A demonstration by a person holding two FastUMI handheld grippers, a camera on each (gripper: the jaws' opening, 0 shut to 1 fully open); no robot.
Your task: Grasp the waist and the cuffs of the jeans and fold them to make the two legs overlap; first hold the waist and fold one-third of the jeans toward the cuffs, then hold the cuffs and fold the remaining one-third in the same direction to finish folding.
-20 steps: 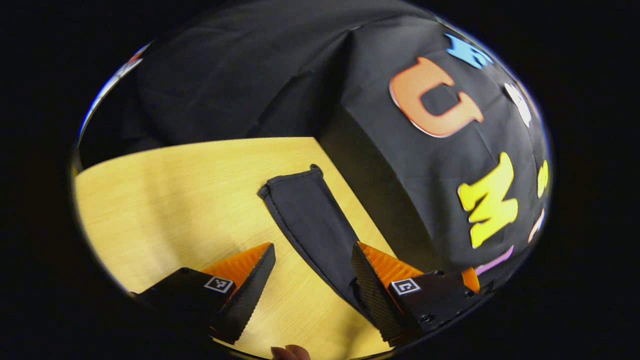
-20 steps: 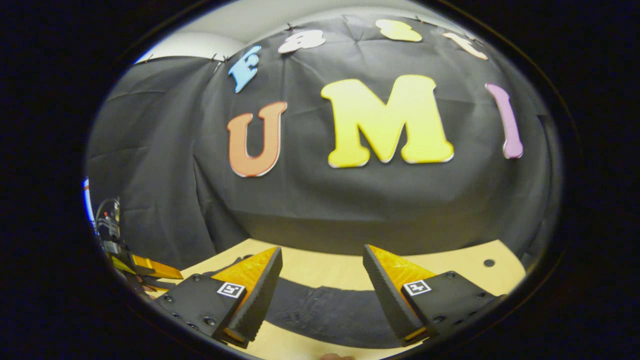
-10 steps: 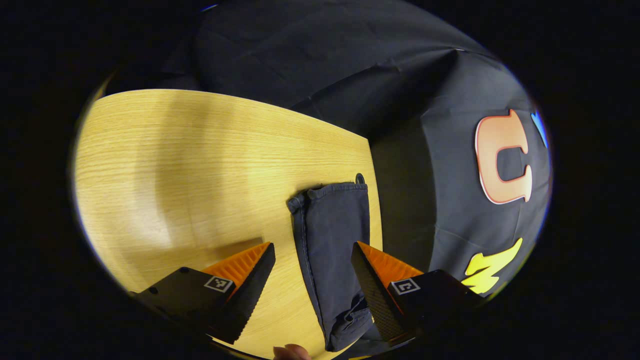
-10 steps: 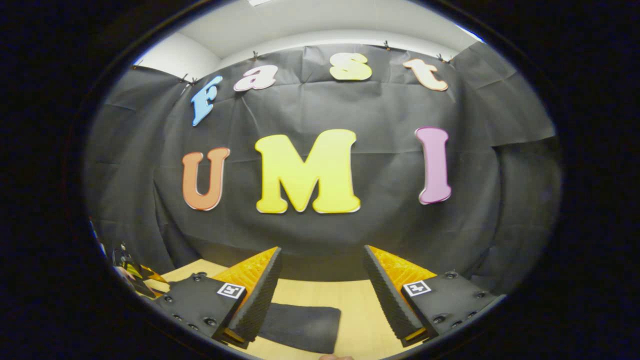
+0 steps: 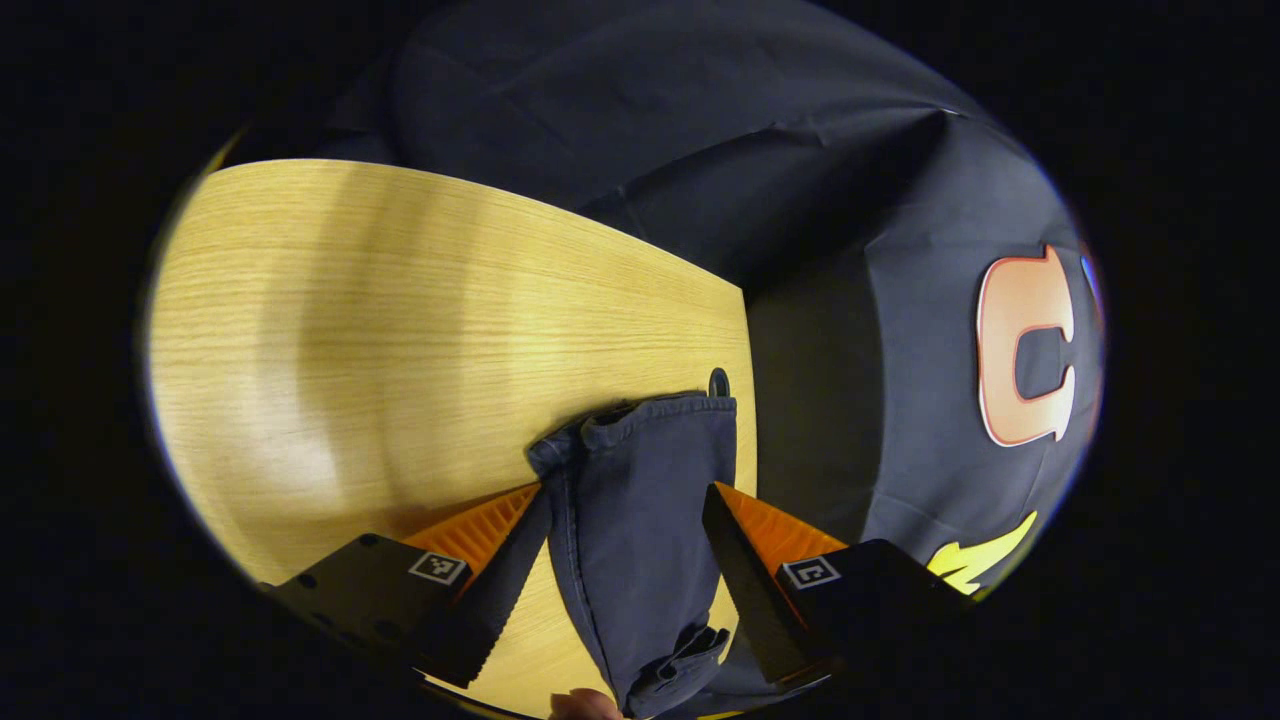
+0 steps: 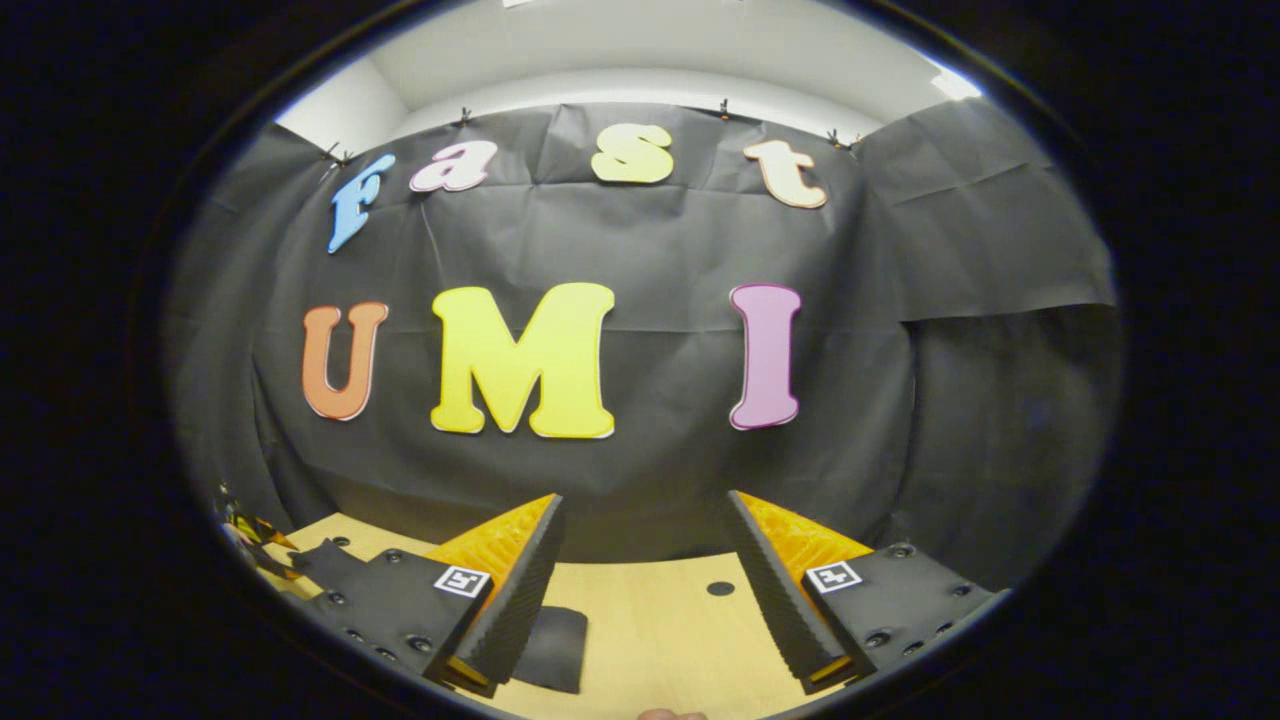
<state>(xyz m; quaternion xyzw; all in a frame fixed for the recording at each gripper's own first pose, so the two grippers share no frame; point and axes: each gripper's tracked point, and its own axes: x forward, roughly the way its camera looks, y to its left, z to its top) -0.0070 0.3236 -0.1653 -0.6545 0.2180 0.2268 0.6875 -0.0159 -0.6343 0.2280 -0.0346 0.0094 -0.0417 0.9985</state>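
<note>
In the left gripper view the dark navy jeans (image 5: 640, 500) lie on the wooden table (image 5: 400, 330), a long leg running from the bottom edge up to a slightly bunched cuff (image 5: 630, 420) near the table's right edge. My left gripper (image 5: 625, 492) is open and straddles this leg, one finger on each side; the left finger's edge meets the cloth. In the right gripper view my right gripper (image 6: 645, 498) is open above the table with nothing between its fingers. A dark end of the jeans (image 6: 555, 648) lies low behind its left finger.
The table's right edge (image 5: 745, 400) runs close beside the cuff, with a small round hole (image 5: 719, 381) just past it. Another hole (image 6: 720, 588) shows in the table top between the right gripper's fingers. Black cloth walls stand behind the table. A person's fingertip (image 5: 580, 706) shows at the bottom.
The left gripper has closed in on the jeans leg, which now lies between its fingers with the cuff more bunched. The right gripper's view has swung right, leaving less of the jeans in it.
</note>
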